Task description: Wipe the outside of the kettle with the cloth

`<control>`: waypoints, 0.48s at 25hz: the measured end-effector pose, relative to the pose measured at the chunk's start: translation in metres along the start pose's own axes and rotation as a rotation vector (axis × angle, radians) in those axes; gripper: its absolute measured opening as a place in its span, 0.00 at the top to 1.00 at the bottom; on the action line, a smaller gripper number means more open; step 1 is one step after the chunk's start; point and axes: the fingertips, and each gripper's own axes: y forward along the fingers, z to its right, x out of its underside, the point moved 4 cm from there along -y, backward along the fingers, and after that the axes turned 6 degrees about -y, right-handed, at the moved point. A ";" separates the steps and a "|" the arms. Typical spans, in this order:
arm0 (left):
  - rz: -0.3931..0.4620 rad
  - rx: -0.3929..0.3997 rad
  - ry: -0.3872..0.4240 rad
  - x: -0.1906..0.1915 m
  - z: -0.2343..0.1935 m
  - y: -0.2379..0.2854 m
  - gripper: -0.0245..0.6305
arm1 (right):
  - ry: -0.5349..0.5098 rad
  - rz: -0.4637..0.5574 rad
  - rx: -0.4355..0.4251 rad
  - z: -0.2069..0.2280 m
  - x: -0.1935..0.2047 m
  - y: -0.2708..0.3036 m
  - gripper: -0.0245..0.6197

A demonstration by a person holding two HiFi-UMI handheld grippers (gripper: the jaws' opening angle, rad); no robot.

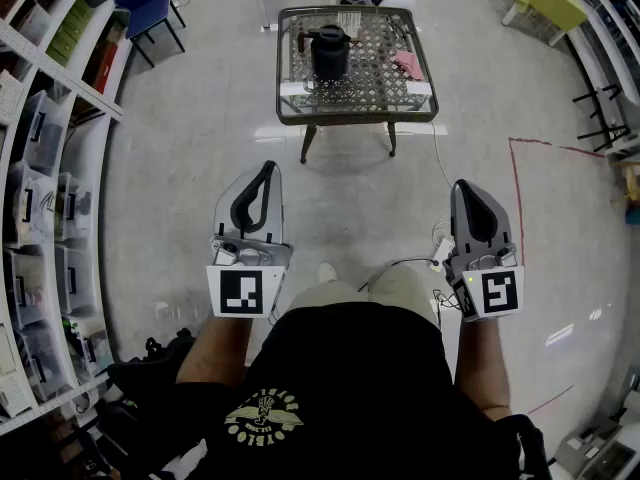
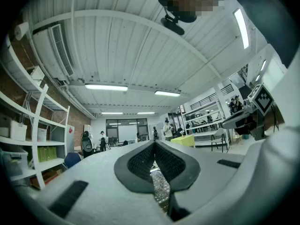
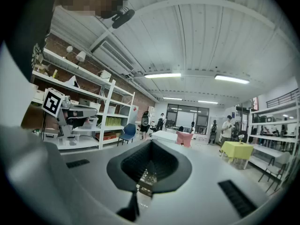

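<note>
while the dark kettle [image 1: 329,53] sat on the small table [image 1: 355,116], the pink cloth [image 1: 408,65] lay near it, on its right side. the left gripper [image 1: 268,173] and the right gripper [image 1: 463,190] were held level, well back from the table. both had their jaws pressed tight together, and nothing was between them.

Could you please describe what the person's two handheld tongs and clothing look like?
Both the left tongs and the right tongs have pale grey shells that taper forward, lined with black pads of fine mesh texture. Each carries a white cube at the rear, printed with black square markers. The person wears a black T-shirt with a yellow emblem; no sleeves cover the forearms.
</note>
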 end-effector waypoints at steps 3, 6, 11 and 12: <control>-0.012 -0.003 0.003 0.003 -0.005 0.008 0.97 | 0.017 -0.014 0.006 0.000 0.001 0.001 0.95; 0.017 -0.015 -0.004 -0.004 -0.004 0.017 0.97 | -0.009 0.008 0.017 0.002 -0.006 0.004 0.95; 0.034 -0.023 -0.019 -0.013 0.001 0.024 0.97 | -0.043 0.045 0.001 0.001 -0.009 0.007 0.95; 0.031 -0.026 -0.020 -0.012 0.000 0.025 0.97 | -0.039 0.047 -0.008 0.001 -0.008 0.009 0.95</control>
